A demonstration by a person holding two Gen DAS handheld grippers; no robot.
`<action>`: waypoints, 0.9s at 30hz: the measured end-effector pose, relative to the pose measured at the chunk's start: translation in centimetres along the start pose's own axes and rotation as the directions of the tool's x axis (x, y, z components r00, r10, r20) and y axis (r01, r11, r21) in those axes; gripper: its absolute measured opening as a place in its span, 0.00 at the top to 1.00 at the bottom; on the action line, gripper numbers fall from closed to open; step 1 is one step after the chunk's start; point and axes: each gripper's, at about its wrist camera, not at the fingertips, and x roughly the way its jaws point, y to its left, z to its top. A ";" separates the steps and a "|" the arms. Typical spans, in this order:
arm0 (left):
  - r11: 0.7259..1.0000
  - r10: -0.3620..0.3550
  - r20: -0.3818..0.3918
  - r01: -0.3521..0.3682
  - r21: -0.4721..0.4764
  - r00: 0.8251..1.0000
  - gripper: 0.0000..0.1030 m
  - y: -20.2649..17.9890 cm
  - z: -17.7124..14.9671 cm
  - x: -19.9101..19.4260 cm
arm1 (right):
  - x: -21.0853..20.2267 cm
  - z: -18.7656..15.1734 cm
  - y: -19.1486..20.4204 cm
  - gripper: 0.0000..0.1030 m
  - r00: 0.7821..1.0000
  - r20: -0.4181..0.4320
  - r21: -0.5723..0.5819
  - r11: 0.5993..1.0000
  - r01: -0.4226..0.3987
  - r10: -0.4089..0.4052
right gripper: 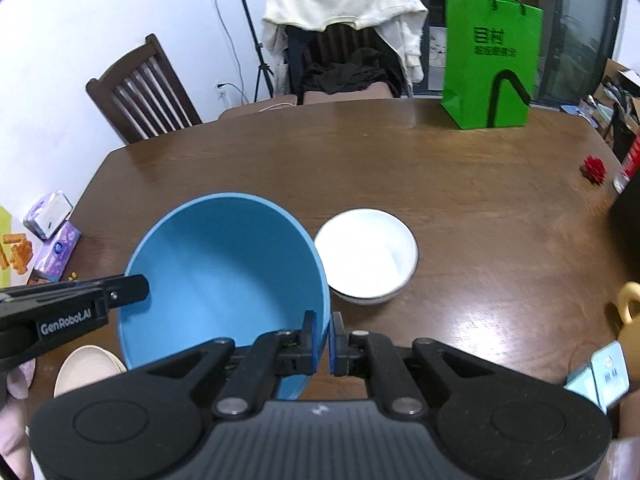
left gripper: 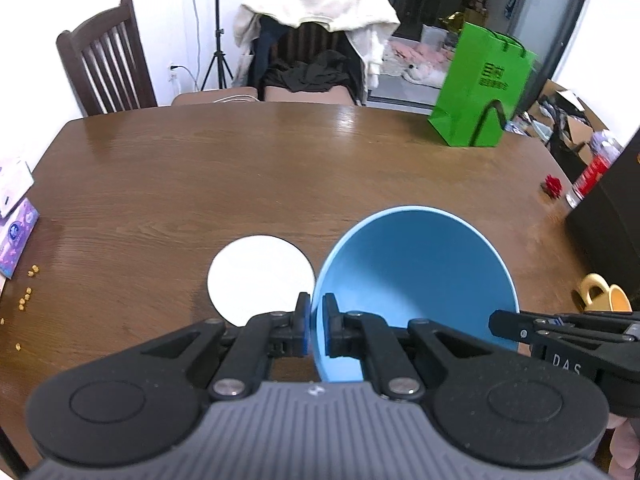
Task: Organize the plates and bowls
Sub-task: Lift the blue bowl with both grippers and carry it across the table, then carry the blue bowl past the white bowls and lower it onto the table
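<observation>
Gripping blue bowl [left gripper: 416, 276] rim: left gripper [left gripper: 316, 320], right gripper [right gripper: 325, 336] jaws clamped; bowl base hidden.

We see bright, even indoor light in both views; white wall [left gripper: 32, 40] overexposed; white plate [left gripper: 260, 276] blown out, no surface detail; soft sheen on wooden table [left gripper: 348, 120] near far edge; blue bowl [right gripper: 224, 264] interior shaded toward its base; strong fisheye bending at edges, dark vignette corners; green bag [left gripper: 480, 88] slightly motion-blurred in left view, sharper in right; gripper bodies close, mildly soft.
</observation>
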 end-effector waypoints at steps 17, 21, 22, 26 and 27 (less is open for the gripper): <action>0.995 -0.057 -0.056 0.061 0.083 0.997 0.93 -5.1 -5.0 1.0 | -1.9 -7.0 -5.3 0.94 0.997 -0.044 0.070 0.995 0.068 -0.065; 0.993 -0.065 -0.074 0.072 0.097 0.995 0.93 -5.9 -5.9 1.4 | -1.7 -8.2 -6.4 0.94 0.995 -0.061 0.087 0.993 0.079 -0.074; 0.992 -0.066 -0.079 0.074 0.100 0.995 0.93 -6.0 -6.2 1.6 | -1.6 -8.5 -6.6 0.94 0.995 -0.066 0.090 0.993 0.082 -0.077; 0.990 -0.073 -0.103 0.084 0.109 0.992 0.93 -6.7 -7.3 2.3 | -1.4 -9.7 -7.5 0.94 0.993 -0.081 0.100 0.991 0.090 -0.082; 0.990 -0.075 -0.110 0.087 0.111 0.991 0.93 -6.9 -7.6 2.6 | -1.3 -10.0 -7.7 0.94 0.993 -0.086 0.103 0.990 0.093 -0.084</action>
